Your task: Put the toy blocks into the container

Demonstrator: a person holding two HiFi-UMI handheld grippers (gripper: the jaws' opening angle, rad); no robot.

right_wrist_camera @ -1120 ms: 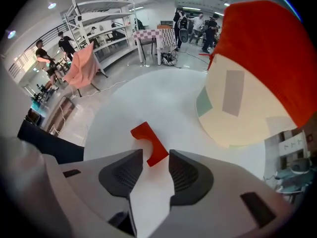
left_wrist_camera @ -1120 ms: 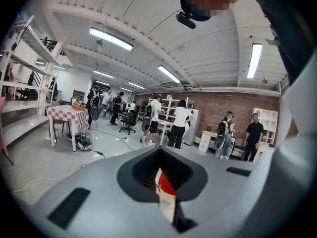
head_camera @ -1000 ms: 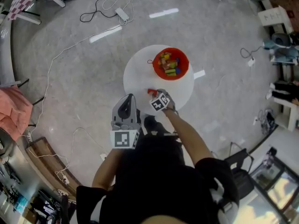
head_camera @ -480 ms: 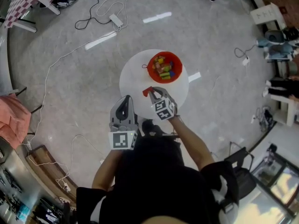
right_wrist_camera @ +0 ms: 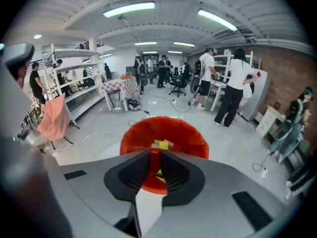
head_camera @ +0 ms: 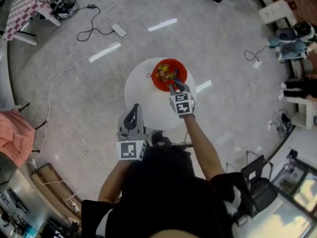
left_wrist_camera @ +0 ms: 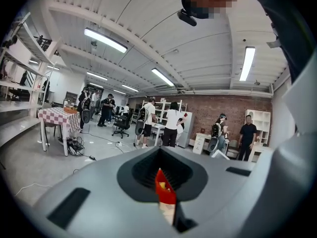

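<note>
Hovering over the round red container (head_camera: 155, 78), right tongs (head_camera: 173, 86), having just closed, clamped a red toy block (right_wrist_camera: 155, 160); left tongs (left_wrist_camera: 159, 172) were together, empty.

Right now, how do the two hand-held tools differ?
The right tool is out over the red bowl's near rim; the left tool hangs back at the white table's edge. The right tool's jaws have just closed on a red block; the left tool holds nothing. Both are the same grey, hand-held design.

Container (head_camera: 154, 79) on table's (head_camera: 141, 100) far side — blocks (head_camera: 166, 73) inside; block (right_wrist_camera: 154, 155) in right tool (head_camera: 174, 87) above.
</note>
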